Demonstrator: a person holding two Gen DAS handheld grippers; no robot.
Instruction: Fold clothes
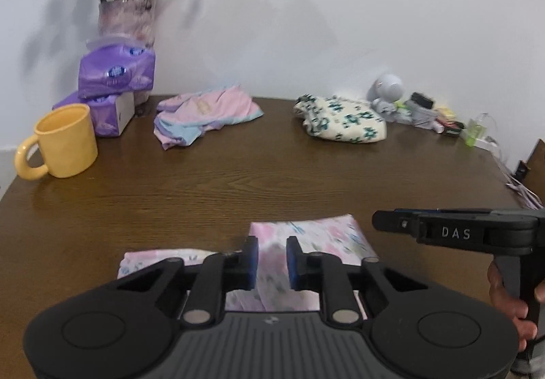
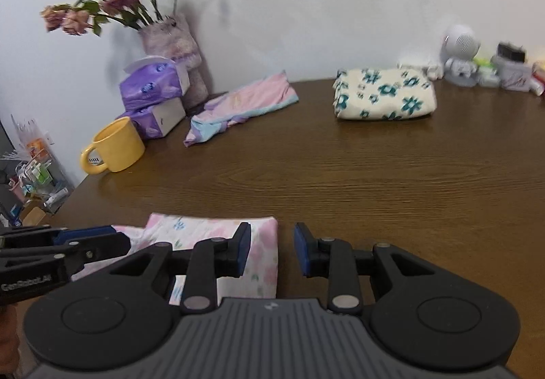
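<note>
My left gripper (image 1: 271,263) is spread, nothing between its blue pads, and it hangs right over the floral cloth (image 1: 306,236) at the near edge of the counter (image 1: 272,174). My right gripper (image 2: 272,249) is spread too, also empty; the cloth's right edge lies just under its left finger, so most of the cloth (image 2: 211,236) sits to that gripper's left. From the left wrist view I see the right gripper from the side, just right of the cloth and above it.

The cloth's long axis runs left to right across my front. It looks doubled over on the right half, with a thinner flap reaching out to the left. The left gripper is nearer that flap; the right is nearer the neat folded edge.

Farther back lie a pink garment (image 2: 245,103), loosely heaped, and a cream one (image 2: 385,96) folded into a tidy block.

I judge this fits either a fold half made or a release after one; I can't tell which.
</note>
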